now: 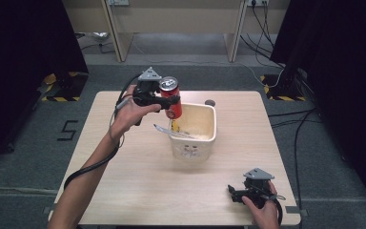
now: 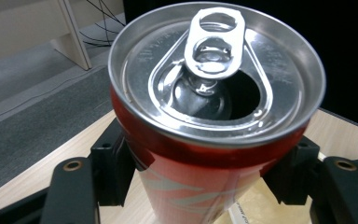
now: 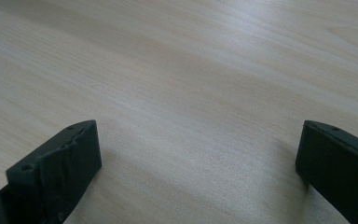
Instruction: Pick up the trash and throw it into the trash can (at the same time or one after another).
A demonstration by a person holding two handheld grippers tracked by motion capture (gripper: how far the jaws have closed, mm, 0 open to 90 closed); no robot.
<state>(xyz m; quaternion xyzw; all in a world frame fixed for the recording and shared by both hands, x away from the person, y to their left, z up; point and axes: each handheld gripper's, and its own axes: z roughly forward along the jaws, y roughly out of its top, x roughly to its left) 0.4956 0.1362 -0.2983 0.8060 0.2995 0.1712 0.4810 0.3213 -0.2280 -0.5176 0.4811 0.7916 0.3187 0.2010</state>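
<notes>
Behind can [image 1: 172,98], bin [image 1: 205,125] wall hidden

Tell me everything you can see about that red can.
The red can is shiny metal with a silver top, a pull tab and an open mouth, dark inside. It has pale markings on its side. The left claw grips its sides and holds it roughly upright in the air, above the near-left rim of the cream tub.

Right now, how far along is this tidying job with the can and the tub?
Already done: a clear plastic wrapper lies over the rim of the cream tub. In hand: the left gripper clamps the opened red can and holds it just over the tub's far left corner. Left: probably lowering and letting go of it. The right gripper rests open on the table.
</notes>
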